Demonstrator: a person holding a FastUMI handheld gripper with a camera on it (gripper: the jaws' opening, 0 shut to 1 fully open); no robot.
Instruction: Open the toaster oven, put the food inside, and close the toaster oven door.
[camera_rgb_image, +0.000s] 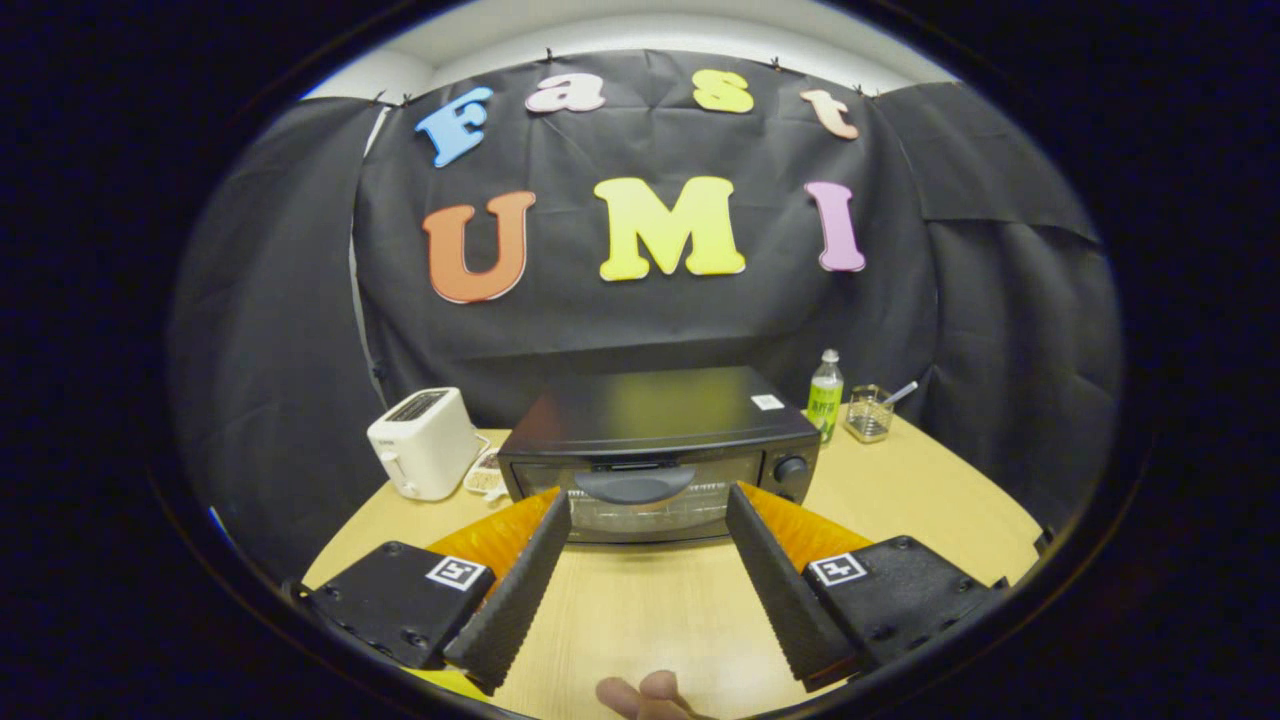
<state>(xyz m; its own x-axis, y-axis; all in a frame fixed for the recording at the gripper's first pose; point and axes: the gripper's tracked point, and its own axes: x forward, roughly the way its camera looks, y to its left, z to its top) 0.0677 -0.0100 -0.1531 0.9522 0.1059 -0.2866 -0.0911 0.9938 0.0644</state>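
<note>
A black toaster oven (660, 445) stands on the wooden table (900, 500), straight ahead of my fingers. Its glass door is shut, with a dark curved handle (634, 484) along the door's top edge and a round knob (791, 468) at its right. My gripper (648, 506) is open, fingers spread wide with nothing between them, their tips a short way in front of the door at about handle height. Some pale food (487, 478) lies on a small plate just left of the oven, partly hidden behind it.
A white toaster (424, 441) stands left of the oven. Behind the oven's right corner are a green-labelled bottle (825, 396) and a clear glass container (868, 412) with a utensil in it. A person's fingertips (640, 695) show below the gripper. Black cloth walls the booth.
</note>
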